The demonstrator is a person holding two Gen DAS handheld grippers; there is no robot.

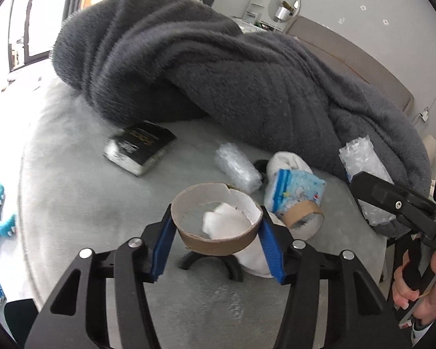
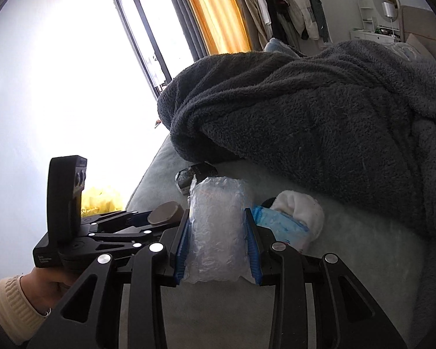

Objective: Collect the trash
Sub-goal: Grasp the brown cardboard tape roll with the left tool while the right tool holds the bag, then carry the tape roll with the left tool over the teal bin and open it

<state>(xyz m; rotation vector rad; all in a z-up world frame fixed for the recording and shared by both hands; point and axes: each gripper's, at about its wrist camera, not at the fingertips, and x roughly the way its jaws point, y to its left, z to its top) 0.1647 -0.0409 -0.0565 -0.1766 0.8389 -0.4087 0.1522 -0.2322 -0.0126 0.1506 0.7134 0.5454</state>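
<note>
Trash is held in both tools: a cardboard ring (image 1: 216,221) is pinched between the blue pads of the left hand-held gripper (image 1: 216,232), and a bubble-wrap wad (image 2: 216,232) is clamped in the right hand-held gripper (image 2: 218,250), apparently for carrying off. Beyond, a second cardboard ring (image 1: 303,218), a tissue pack (image 1: 296,190) and more bubble wrap (image 1: 236,167) are left on the bed (image 1: 72,192), before a grey blanket (image 1: 218,67).

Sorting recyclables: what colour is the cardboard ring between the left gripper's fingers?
The cardboard ring is brown outside, pale grey-white inside; clearest in the left wrist view.
</note>
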